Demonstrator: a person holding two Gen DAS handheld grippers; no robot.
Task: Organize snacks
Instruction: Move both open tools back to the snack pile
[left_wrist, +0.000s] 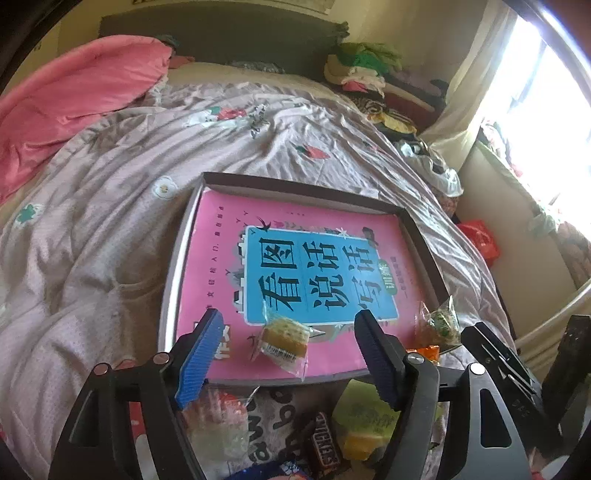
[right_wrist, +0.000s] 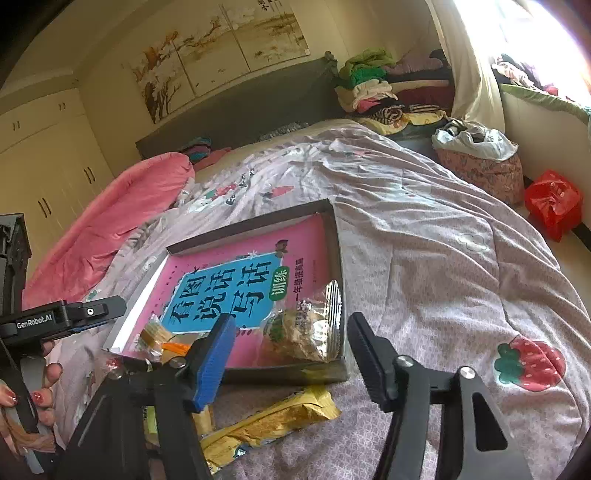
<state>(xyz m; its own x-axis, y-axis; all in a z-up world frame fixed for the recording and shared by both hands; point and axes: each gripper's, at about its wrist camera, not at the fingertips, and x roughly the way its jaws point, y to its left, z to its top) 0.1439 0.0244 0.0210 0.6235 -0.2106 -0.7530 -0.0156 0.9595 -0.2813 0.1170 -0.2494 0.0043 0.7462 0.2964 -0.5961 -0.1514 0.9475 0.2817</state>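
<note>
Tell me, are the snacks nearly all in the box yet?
Not yet. Done: a small cake and a green-printed packet lie in the box on the pink book. In hand: nothing; both grippers, left and right, are open. Left: the Snickers bar, yellow packet and others on the bed.

The box (left_wrist: 419, 236) is thin brown cardboard, dull and smooth. Inside the box lies a pink paper book (left_wrist: 295, 258) with a shiny cover. On the book near the box's front edge sits a small cake (left_wrist: 286, 338) in clear, shiny plastic wrap. In the box's right front corner is a snack bag (right_wrist: 306, 328) of crinkly, shiny plastic with silver foil edges. In front of the box lies a yellow packet (right_wrist: 269, 421), glossy and wrinkled. Under the box is a soft cloth quilt (right_wrist: 424, 240), matt and creased.
</note>
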